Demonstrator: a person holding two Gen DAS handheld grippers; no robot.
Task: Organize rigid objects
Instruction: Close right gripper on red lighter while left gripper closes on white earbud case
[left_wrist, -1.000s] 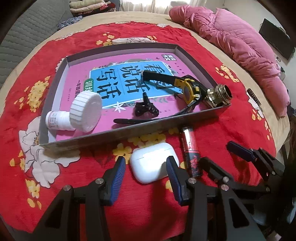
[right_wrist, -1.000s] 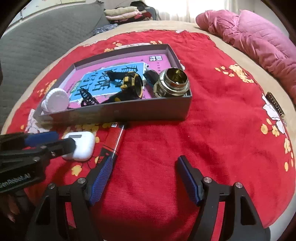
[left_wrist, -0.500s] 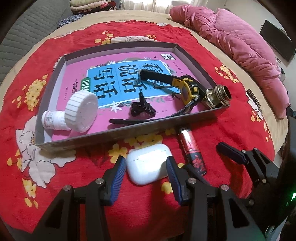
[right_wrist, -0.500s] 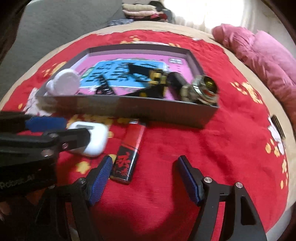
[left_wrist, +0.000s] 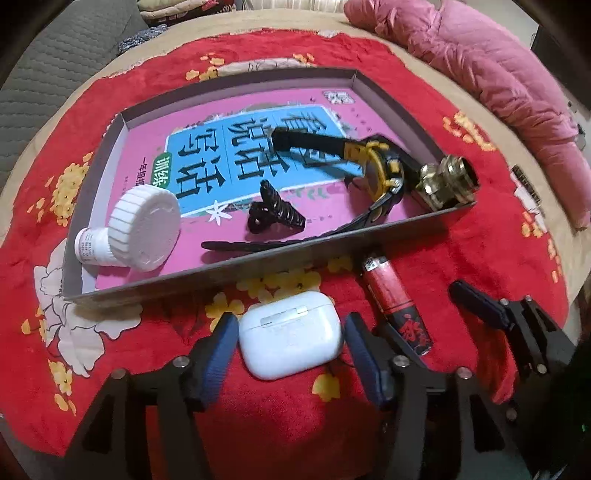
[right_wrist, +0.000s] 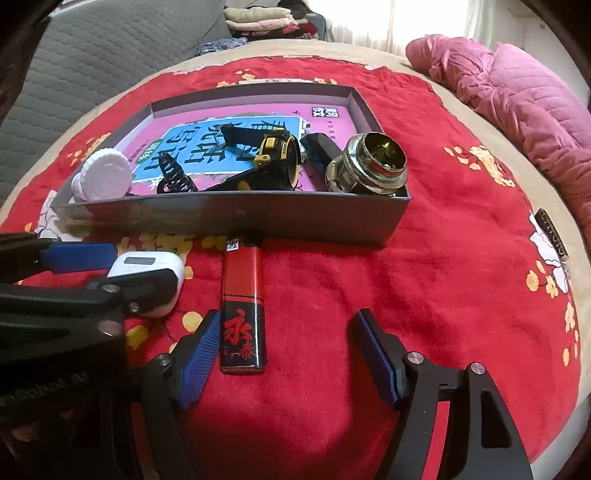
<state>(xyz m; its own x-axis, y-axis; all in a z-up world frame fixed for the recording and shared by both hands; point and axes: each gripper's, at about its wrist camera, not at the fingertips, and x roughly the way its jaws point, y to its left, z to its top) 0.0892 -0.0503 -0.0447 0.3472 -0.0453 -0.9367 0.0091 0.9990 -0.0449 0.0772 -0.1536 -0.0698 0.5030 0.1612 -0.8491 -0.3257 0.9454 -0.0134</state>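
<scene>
A: What do you see from the left wrist?

B: The left gripper (left_wrist: 290, 341) is low over a red cloth (left_wrist: 461, 236) with flowers on it. A white earbud case (left_wrist: 291, 334) lies on the cloth between its blue pads (left_wrist: 218, 356). The jaws are opening. There is a small gap on each side of the case, so the pads are not pressing it.

A: What else is there?

B: A flat grey box (left_wrist: 258, 267) sits just past the case. In it are a white bottle (left_wrist: 133, 234) lying on its side, a black hair clip (left_wrist: 275, 214), a black and yellow watch (left_wrist: 376, 170) and a shiny metal fitting (left_wrist: 448, 177) in the right corner. A red and black lighter (left_wrist: 393, 302) lies on the cloth just right of the case. The right gripper (left_wrist: 484, 301) shows at the right edge.

A: And from the right wrist?

B: The right gripper (right_wrist: 286, 354) has its jaws wide, with nothing gripped. The lighter (right_wrist: 242, 302) lies between them, close to the left pad (right_wrist: 197, 358). I cannot tell if it touches. The far end of the lighter is right by the front wall of the box (right_wrist: 236, 218). The left gripper (right_wrist: 107, 266) is at the left side around the case (right_wrist: 147, 264).
</scene>
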